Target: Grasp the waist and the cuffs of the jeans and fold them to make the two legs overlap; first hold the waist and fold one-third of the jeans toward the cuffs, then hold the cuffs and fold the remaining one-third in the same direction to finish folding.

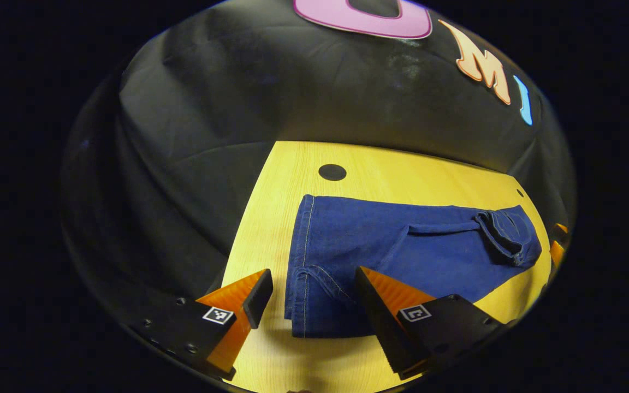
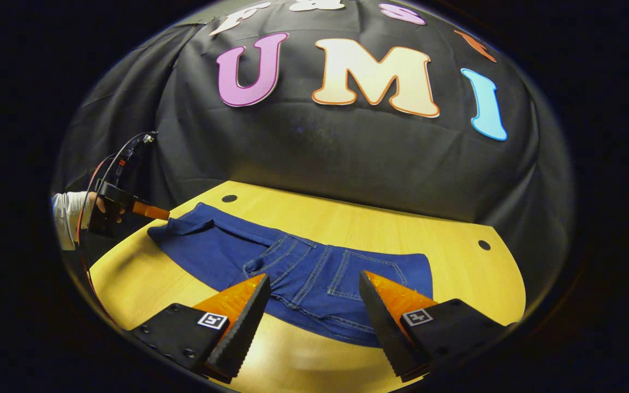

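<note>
Nearest in the left gripper view, left gripper (image 1: 309, 297) held wide apart above the cuffs (image 1: 306, 305), nothing between the fingers, one finger over bare table (image 1: 271, 349), the other over denim. Nearest in the right gripper view, right gripper (image 2: 312, 303) likewise spread and empty, poised over the waist (image 2: 347, 322) at the near edge. Beyond, jeans (image 2: 292, 267) lay flat lengthwise on the yellow table, back pockets up. Looked like one leg stacked on the other, though not certain from these angles; if so, leg overlap done. No thirds fold visible: waist not yet lifted toward cuffs, cuff fold also left. Farther off in the right gripper view, a hand (image 2: 99, 207) with the other tool near the cuff end. Behind, black cloth wall (image 2: 347, 164).
</note>
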Demonstrator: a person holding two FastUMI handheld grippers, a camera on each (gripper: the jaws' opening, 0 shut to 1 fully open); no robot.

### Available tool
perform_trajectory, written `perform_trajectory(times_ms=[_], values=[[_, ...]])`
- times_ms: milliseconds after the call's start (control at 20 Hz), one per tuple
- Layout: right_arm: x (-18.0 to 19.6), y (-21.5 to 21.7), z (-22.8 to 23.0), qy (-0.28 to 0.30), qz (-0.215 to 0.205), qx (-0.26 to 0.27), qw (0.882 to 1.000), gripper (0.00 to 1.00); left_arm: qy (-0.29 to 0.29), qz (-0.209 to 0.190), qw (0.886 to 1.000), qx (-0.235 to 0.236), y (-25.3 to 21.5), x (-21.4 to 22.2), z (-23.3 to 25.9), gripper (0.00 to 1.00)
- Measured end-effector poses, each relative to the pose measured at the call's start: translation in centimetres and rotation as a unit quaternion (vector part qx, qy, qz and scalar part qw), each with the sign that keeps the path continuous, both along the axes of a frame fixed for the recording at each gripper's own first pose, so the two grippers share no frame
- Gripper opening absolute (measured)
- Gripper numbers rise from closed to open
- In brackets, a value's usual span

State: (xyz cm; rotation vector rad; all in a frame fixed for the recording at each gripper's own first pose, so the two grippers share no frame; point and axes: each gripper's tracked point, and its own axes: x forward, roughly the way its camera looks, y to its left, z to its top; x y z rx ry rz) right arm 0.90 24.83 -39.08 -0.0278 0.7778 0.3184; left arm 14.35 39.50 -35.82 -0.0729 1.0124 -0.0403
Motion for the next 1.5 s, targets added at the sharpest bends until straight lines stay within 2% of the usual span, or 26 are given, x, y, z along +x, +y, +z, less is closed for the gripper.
perform_trajectory(times_ms=[200,250,350,450,550,650,800,850,900,1050,1300,1500], values=[[-0.1,-1.5,0.4,-0.002,-0.006,-0.018,1.0,0.99,0.049,0.017,0.997,-0.049,0.8,-1.1,-2.6,0.95],[-0.1,-1.8,0.5,-0.001,-0.006,-0.021,1.0,0.99,0.062,0.022,0.997,-0.047,0.8,-2.0,-2.3,0.95],[-0.3,-2.1,0.5,0.001,-0.006,-0.023,1.0,1.0,0.047,0.017,0.997,-0.055,0.6,-1.4,-2.4,0.97],[-0.4,-2.4,0.5,0.002,-0.006,-0.026,1.0,1.0,0.051,0.029,0.998,-0.029,2.5,-1.6,-2.8,0.86],[-0.7,-2.8,0.4,0.002,-0.006,-0.027,1.0,0.98,0.049,0.035,0.998,-0.029,3.0,-1.5,-3.0,0.49],[-0.7,-3.0,0.5,0.001,-0.008,-0.025,1.0,1.0,0.054,0.03,0.997,-0.036,2.8,-1.7,-2.8,0.41],[-0.8,-3.9,0.4,0.002,-0.016,-0.024,1.0,1.0,0.05,0.04,0.997,-0.038,2.4,-1.5,-2.9,0.12],[-0.7,-4.2,0.6,-0.002,-0.02,-0.021,1.0,1.0,0.048,0.046,0.997,-0.034,2.4,-1.4,-2.9,0.09],[-0.6,-4.4,0.9,-0.009,-0.023,-0.017,1.0,0.98,0.053,0.046,0.997,-0.028,2.4,-1.5,-2.7,0.0],[-0.8,-5.1,0.9,-0.009,-0.011,-0.017,1.0,1.0,0.039,0.062,0.997,-0.018,1.9,-0.9,-1.6,0.0],[-0.7,-7.2,2.1,-0.019,-0.003,-0.016,1.0,0.98,0.009,0.038,0.999,-0.014,-1.4,-0.1,3.6,0.0],[-0.4,-8.8,3.0,-0.025,-0.002,-0.01,1.0,0.98,-0.032,0.033,0.998,-0.037,-4.5,0.9,8.5,0.0]])
